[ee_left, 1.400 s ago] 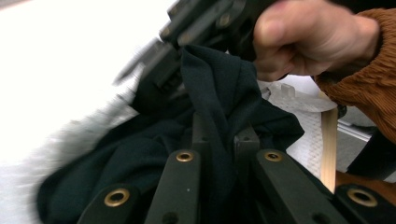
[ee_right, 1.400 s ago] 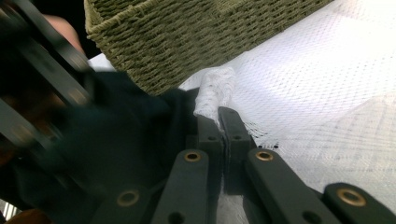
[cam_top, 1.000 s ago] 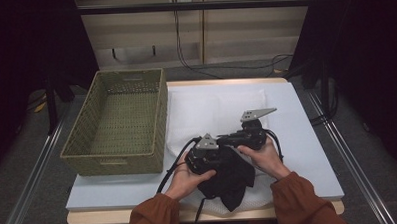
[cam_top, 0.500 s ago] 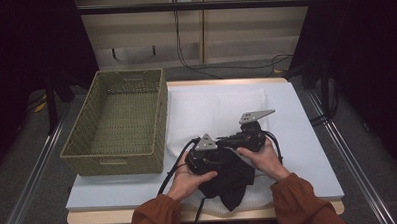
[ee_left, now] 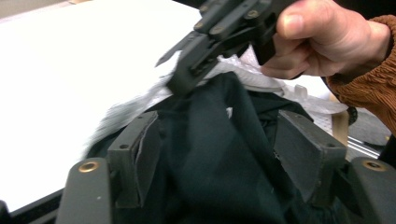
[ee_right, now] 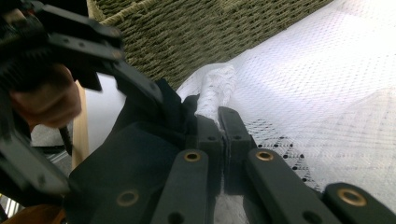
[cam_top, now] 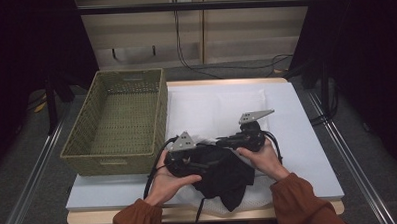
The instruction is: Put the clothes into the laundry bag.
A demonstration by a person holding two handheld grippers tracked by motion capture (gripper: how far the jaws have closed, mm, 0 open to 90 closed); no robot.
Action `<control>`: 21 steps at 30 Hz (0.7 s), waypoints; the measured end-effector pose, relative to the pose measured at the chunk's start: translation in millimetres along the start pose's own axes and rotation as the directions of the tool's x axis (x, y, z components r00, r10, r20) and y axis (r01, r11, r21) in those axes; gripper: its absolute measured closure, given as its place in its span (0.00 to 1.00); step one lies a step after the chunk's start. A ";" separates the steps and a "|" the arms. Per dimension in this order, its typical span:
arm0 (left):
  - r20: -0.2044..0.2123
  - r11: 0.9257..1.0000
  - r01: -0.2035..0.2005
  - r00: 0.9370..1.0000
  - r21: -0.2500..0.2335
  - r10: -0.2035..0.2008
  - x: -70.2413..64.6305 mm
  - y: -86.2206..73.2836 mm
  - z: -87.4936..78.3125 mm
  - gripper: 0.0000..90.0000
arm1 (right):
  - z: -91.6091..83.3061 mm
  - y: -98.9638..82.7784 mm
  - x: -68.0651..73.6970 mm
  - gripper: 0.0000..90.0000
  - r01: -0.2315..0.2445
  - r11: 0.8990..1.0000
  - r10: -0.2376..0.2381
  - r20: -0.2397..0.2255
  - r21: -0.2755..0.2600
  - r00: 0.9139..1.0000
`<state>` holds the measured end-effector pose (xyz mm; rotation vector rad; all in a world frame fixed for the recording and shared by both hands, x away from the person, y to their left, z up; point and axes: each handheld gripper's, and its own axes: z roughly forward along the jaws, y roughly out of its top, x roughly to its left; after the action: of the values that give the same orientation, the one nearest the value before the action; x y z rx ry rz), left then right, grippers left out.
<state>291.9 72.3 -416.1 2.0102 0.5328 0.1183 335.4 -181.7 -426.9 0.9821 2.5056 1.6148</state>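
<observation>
Near the tabletop's front edge, the right gripper pinched the white mesh bag; the left gripper, its jaws just spreading, straddled the dark garment unpinched, basket to its left

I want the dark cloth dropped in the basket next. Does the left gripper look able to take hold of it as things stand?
Probably yes. The left gripper has just been opening, and the dark cloth bunches between its jaws with nothing in front. The right gripper is shut on the white mesh beside it.
</observation>
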 end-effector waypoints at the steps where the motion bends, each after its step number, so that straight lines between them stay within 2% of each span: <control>1: -0.013 1.000 0.015 1.000 -0.007 -0.015 2.5 -3.2 -9.5 0.34 | -0.4 0.1 0.3 0.98 -0.004 1.000 0.004 0.001 0.001 1.000; 2: -0.013 1.000 0.015 1.000 -0.007 -0.015 2.5 -3.2 -9.5 0.34 | -0.6 0.1 0.2 0.98 -0.004 1.000 0.004 0.001 0.001 1.000; 4: -0.044 1.000 0.020 0.999 -0.011 -0.020 4.3 -9.0 -17.5 0.33 | -0.8 0.0 0.0 0.98 -0.004 1.000 0.004 0.001 0.001 1.000; 5: -0.079 1.000 0.007 0.997 -0.009 -0.008 2.6 -16.3 -22.6 0.30 | -1.0 0.0 -0.2 0.98 -0.003 1.000 0.003 0.002 0.000 1.000; 8: -0.068 1.000 0.024 0.997 0.009 -0.024 4.0 -24.8 -21.3 0.26 | -0.7 0.0 -0.5 0.98 -0.006 1.000 0.006 0.002 0.000 1.000; 9: -0.071 0.999 0.035 0.997 0.029 -0.033 4.6 -29.2 -17.3 0.26 | -0.5 0.0 -0.6 0.98 -0.007 1.000 0.007 0.003 0.001 1.000; 10: -0.078 0.999 0.024 0.997 0.040 -0.021 3.9 -31.5 -14.2 0.25 | -0.1 0.4 -1.0 0.98 -0.005 1.000 0.005 0.005 0.001 1.000; 12: -0.074 0.996 0.023 0.997 0.091 -0.016 4.7 -35.6 -0.6 0.25 | -0.5 2.1 -0.5 0.98 0.000 1.000 0.000 0.002 -0.004 1.000; 13: -0.074 0.996 0.023 0.997 0.091 -0.016 4.7 -35.6 -0.6 0.31 | -0.7 2.5 -0.3 0.98 0.002 1.000 -0.002 0.001 -0.005 1.000; 14: -0.100 0.997 -0.019 0.995 0.080 0.026 5.0 -34.7 3.1 0.39 | -0.9 2.6 -0.2 0.98 0.002 1.000 -0.002 0.002 -0.006 1.000; 15: -0.100 0.997 -0.019 0.995 0.080 0.026 5.0 -34.7 3.1 0.42 | -0.9 2.6 -0.2 0.98 0.002 1.000 -0.002 0.002 -0.006 1.000; 16: -0.076 0.997 0.006 0.997 0.073 0.000 6.3 -33.1 5.3 0.47 | -1.0 2.0 -0.4 0.98 0.000 1.000 0.000 -0.001 -0.006 1.000; 17: -0.048 0.996 0.007 0.999 0.086 -0.003 6.7 -31.2 7.8 0.47 | -1.0 2.0 -0.4 0.98 0.000 1.000 0.000 -0.001 -0.006 1.000; 18: -0.045 0.995 -0.022 0.999 0.097 0.027 4.4 -30.0 9.6 0.52 | -1.0 2.1 -0.8 0.98 -0.002 1.000 0.002 -0.002 -0.007 1.000; 19: -0.032 0.994 -0.029 0.999 0.101 0.033 3.3 -28.7 12.2 0.69 | -0.5 2.4 -0.9 0.98 -0.001 1.000 0.001 -0.001 -0.007 1.000; 20: -0.006 0.994 -0.035 0.999 0.104 0.036 2.4 -27.7 14.9 0.69 | -0.5 2.4 -0.9 0.98 -0.001 1.000 0.001 -0.001 -0.007 1.000; 21: 0.002 0.990 -0.053 0.999 0.128 0.054 -0.8 -25.0 20.5 0.81 | 0.0 3.2 -0.4 0.98 0.005 1.000 -0.005 0.001 -0.004 1.000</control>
<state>289.5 64.9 -447.5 2.1502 0.4986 0.1214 337.2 -181.0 -424.4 0.9754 2.5005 1.6172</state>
